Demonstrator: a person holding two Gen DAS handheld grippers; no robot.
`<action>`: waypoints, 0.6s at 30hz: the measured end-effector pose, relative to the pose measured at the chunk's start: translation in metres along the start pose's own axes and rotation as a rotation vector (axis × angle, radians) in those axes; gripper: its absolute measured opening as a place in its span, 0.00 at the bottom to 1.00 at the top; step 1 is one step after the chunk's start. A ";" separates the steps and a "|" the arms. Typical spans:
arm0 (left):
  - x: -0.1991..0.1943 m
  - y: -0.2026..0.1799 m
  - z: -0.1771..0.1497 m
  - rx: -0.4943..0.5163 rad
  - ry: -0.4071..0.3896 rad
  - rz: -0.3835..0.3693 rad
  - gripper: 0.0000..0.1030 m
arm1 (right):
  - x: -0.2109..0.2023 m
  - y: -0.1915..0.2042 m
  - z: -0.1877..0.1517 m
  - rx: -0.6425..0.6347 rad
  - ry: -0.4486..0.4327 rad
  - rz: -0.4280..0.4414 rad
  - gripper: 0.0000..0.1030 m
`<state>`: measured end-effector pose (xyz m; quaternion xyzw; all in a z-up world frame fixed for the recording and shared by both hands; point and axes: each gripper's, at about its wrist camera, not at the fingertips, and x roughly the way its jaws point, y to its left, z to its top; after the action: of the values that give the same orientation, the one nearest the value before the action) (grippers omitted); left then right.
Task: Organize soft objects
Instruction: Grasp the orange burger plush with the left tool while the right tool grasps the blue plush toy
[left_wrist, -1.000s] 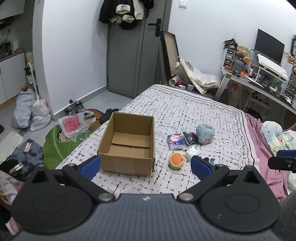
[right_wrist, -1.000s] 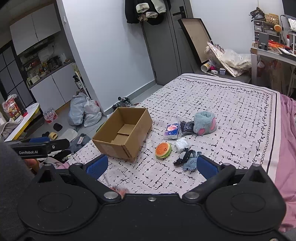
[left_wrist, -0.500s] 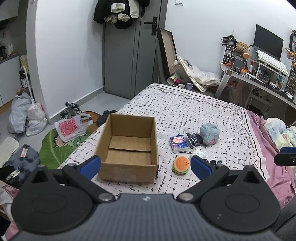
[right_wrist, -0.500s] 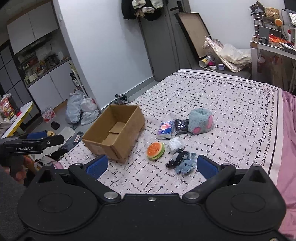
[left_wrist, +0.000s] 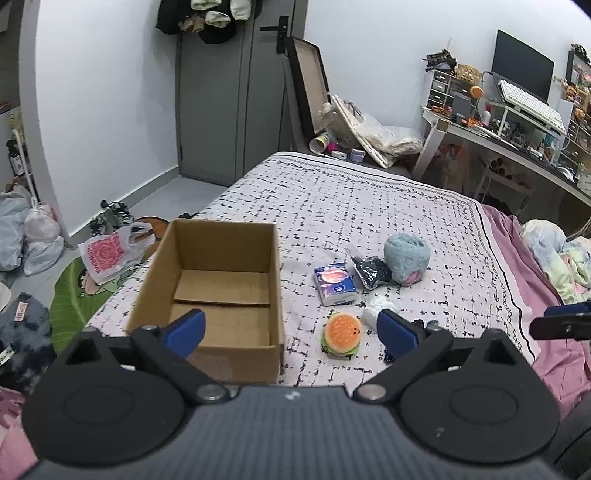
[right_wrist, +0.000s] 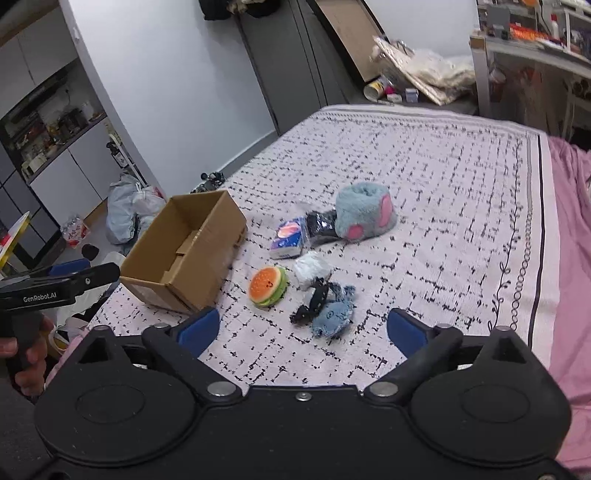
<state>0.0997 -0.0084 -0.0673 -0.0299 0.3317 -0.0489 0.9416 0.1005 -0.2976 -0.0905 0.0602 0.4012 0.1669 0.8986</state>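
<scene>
An open, empty cardboard box (left_wrist: 218, 291) (right_wrist: 184, 254) sits on the bed's left side. To its right lie a burger plush (left_wrist: 341, 334) (right_wrist: 267, 285), a fluffy blue slipper toy (left_wrist: 406, 256) (right_wrist: 365, 216), a tissue pack (left_wrist: 334, 283) (right_wrist: 288, 238), a black pouch (left_wrist: 371, 271), a white bundle (right_wrist: 312, 269) and a small blue plush with a black strap (right_wrist: 332, 312). My left gripper (left_wrist: 291, 330) is open and empty, hovering over the box's near edge. My right gripper (right_wrist: 301, 326) is open and empty, above the bed just short of the blue plush.
The patterned bedspread (left_wrist: 369, 206) stretches back to a door and leaning frame. A pink blanket (right_wrist: 569, 221) lies on the right. Bags and clutter (left_wrist: 33, 236) cover the floor left of the bed. A desk (left_wrist: 509, 140) stands at the far right.
Both grippers have moved forward and lower toward the bed; the box and the toys look larger and closer. Both stay open and empty.
</scene>
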 end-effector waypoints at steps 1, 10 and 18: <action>0.004 -0.002 0.001 0.005 0.001 -0.007 0.96 | 0.003 -0.002 0.000 0.005 0.005 -0.001 0.91; 0.043 -0.017 0.004 0.060 0.040 -0.061 0.87 | 0.038 -0.020 -0.002 0.067 0.060 -0.001 0.73; 0.080 -0.032 0.003 0.097 0.084 -0.104 0.81 | 0.065 -0.028 -0.001 0.092 0.098 -0.007 0.69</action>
<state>0.1609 -0.0490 -0.1118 0.0006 0.3659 -0.1149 0.9235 0.1471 -0.3015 -0.1435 0.0915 0.4524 0.1480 0.8747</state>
